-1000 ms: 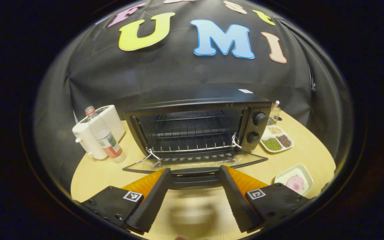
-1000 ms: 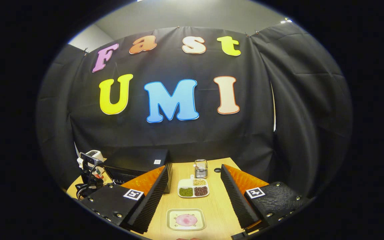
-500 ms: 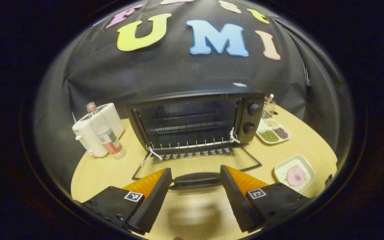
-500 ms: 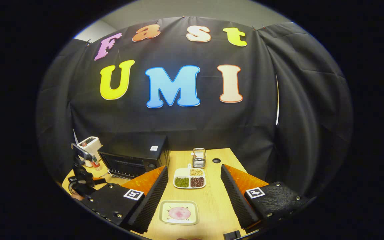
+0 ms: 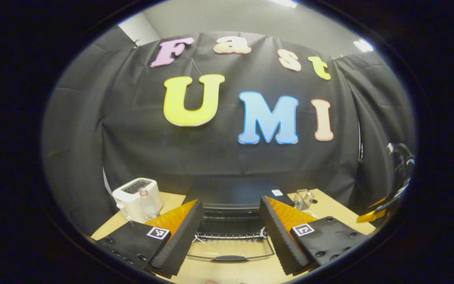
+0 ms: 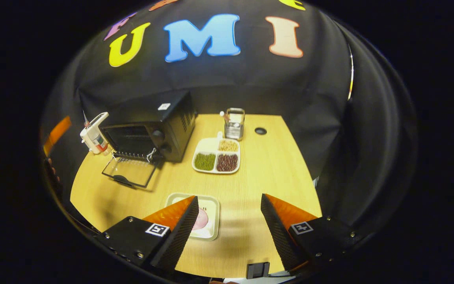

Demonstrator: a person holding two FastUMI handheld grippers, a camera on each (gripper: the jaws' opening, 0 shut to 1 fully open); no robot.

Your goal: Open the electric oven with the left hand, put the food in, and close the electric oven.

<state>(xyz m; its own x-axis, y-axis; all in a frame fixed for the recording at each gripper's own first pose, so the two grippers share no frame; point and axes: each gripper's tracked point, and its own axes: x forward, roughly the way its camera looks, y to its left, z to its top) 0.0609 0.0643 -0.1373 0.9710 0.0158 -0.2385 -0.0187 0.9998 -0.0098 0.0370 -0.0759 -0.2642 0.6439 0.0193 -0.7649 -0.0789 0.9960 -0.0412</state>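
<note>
Since a second ago my left gripper (image 5: 231,232) has pulled back and tilted up from the oven door (image 6: 129,170), which now lies fully lowered on the table (image 6: 266,165); its fingers stand apart, gripping nothing, with the door handle (image 5: 231,258) low between them. My right gripper (image 6: 229,228) has swung down over the table, fingers likewise apart and empty. I note the electric oven (image 6: 148,126) standing open at the far left of the right gripper view, its rack visible. I see the food (image 6: 201,219), a pink slice on a small white dish (image 6: 211,221), just beside the right gripper's left finger, partly hidden behind it. A divided plate of beans (image 6: 216,156) sits between dish and oven.
</note>
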